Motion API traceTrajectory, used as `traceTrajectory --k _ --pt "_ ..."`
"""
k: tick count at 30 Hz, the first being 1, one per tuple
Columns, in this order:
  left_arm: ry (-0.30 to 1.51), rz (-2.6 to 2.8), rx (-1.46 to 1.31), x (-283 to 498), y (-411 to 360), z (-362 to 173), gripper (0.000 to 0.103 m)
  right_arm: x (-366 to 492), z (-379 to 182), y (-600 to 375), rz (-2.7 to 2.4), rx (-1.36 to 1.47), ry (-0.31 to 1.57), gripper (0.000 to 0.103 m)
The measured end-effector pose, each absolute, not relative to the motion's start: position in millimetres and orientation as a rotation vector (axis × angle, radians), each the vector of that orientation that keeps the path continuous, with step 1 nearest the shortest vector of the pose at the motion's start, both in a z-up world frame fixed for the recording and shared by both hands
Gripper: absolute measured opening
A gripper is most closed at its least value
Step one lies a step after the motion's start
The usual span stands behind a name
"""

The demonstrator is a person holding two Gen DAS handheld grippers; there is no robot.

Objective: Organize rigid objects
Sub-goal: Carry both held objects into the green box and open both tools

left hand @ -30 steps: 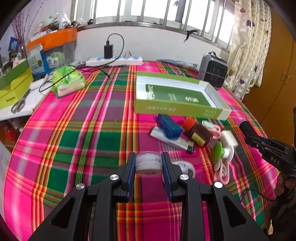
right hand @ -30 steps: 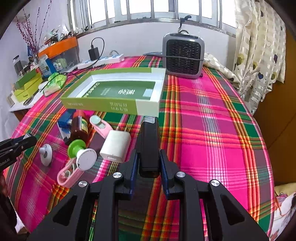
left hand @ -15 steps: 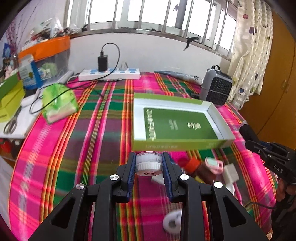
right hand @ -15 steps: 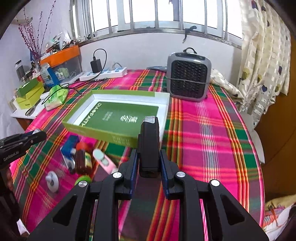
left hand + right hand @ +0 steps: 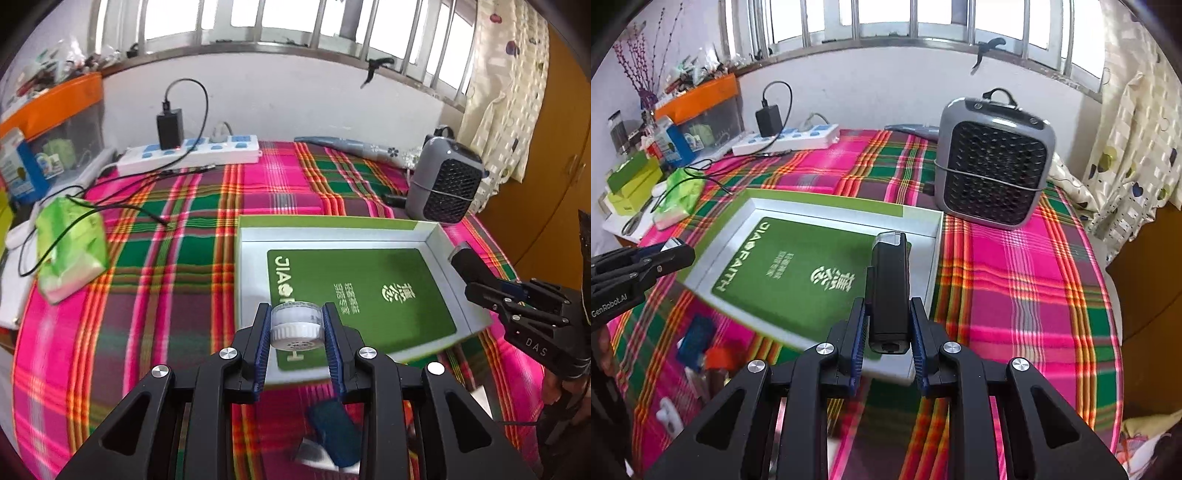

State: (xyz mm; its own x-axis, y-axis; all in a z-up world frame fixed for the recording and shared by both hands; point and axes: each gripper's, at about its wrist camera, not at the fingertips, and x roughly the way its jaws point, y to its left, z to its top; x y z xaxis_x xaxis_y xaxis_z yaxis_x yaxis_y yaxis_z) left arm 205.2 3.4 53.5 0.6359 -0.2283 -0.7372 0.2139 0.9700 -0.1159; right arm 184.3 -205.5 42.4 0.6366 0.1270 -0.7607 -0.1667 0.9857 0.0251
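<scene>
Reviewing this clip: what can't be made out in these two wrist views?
- Left wrist view: a dark blue item below the left gripper, blurred and partly hidden by its fingers.
- Right wrist view: small items at lower left, including an orange-capped one, motion-blurred.
- Both views: small gold print on the open green box, too fine to read.

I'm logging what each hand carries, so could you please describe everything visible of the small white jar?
The small white jar is a squat round container, apparently plastic, with a translucent body above a white ribbed cap that has small holes in its face. It lies on its side, cap towards the camera, clamped between the left tongs' blue pads, above the near edge of the green box.
</scene>
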Motion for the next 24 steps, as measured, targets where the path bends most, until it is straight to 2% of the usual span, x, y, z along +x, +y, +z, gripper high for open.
traceTrajectory --k 10,24 --pt "0.909 -0.271 0.014 241 -15 33 0.026 217 24 -200 0.198 -0.048 0.925 0.024" --pt "0.931 -0.248 0.033 253 -19 17 0.026 231 16 -198 0.209 -0.052 0.934 0.024"
